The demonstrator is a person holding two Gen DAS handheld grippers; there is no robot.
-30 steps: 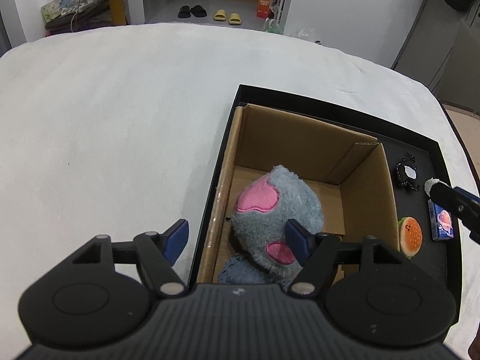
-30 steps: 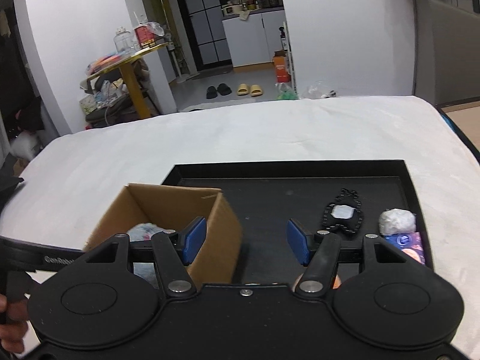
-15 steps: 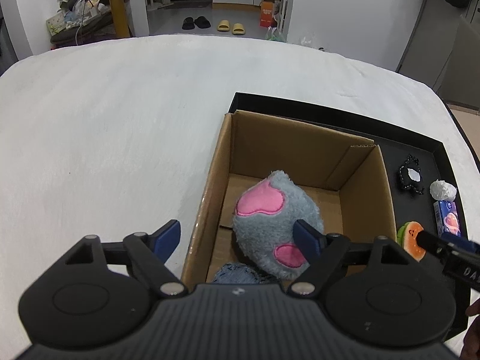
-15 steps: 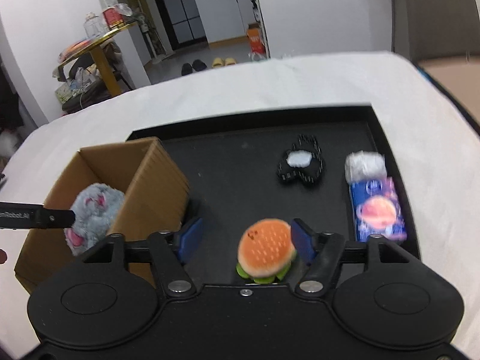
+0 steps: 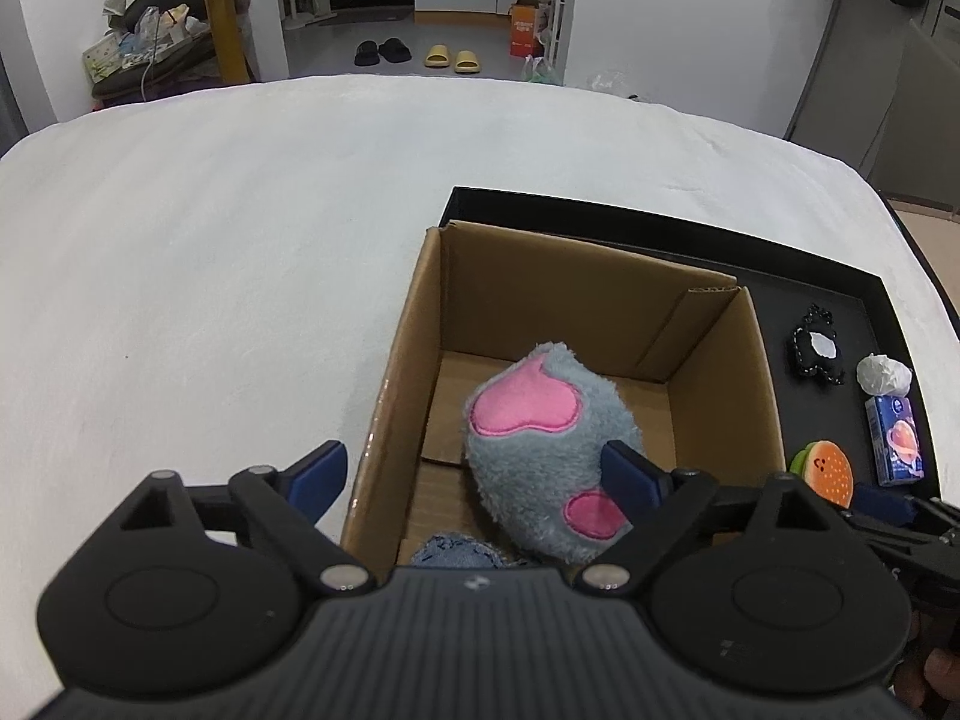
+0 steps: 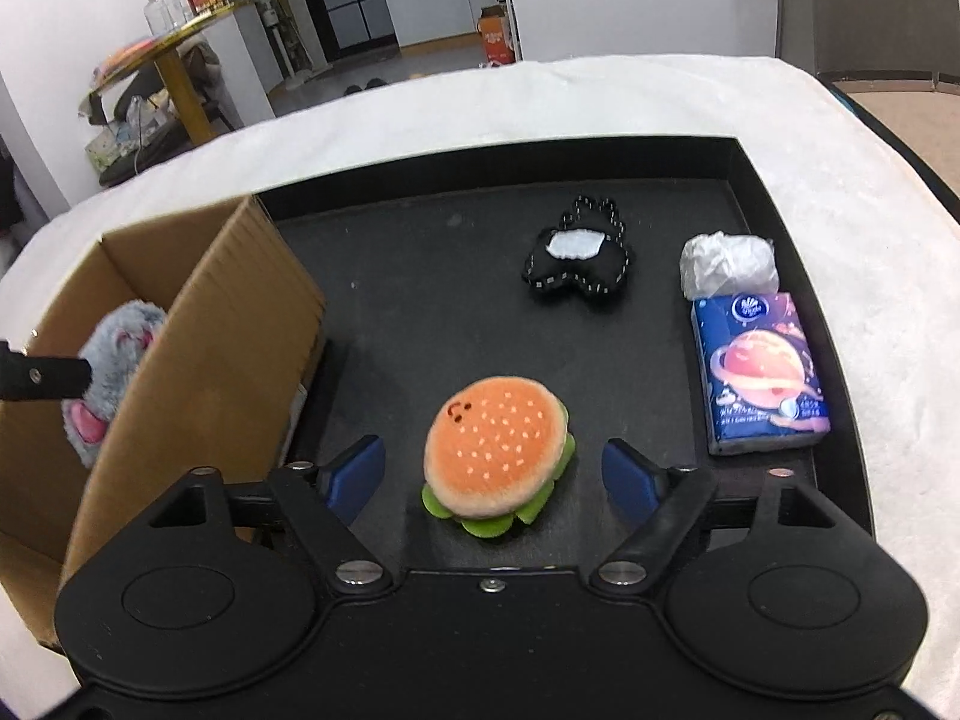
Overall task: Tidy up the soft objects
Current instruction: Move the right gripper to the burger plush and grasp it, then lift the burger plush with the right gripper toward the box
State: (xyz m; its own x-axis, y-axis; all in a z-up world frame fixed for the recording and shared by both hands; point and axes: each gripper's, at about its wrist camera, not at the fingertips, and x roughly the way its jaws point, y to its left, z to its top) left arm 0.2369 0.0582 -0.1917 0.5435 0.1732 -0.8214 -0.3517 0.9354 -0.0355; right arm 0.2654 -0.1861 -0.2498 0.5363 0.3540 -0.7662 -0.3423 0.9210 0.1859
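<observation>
Our left gripper [image 5: 474, 474] hangs over the near left wall of the cardboard box [image 5: 600, 276], its jaws opening and already wide; nothing is pinched, though the right pad sits close against the grey plush paw [image 5: 540, 450] lying inside the box. Our right gripper [image 6: 495, 471] is low over the black tray [image 6: 420, 276], jaws opening too, with the plush hamburger [image 6: 495, 459] between them and a clear gap on each side.

The burger sits near the tray's front edge, just right of the box. Beyond it, toward the far right corner, lie a black beaded pouch [image 6: 579, 261], a crumpled white wad [image 6: 726, 264] and, touching it, a blue tissue pack [image 6: 759, 372] along the right edge.

We judge the main risk to be a shallow pinch: the burger is soft and domed, so pads closing high on the bun could squeeze it out. The left pad also passes close to the box wall and could nudge it.

The tray rests on a white, soft-looking cover [image 5: 210, 240]. Behind are white walls, a yellow-legged table [image 5: 222, 30] with clutter, and slippers [image 5: 414, 54] on the floor.
</observation>
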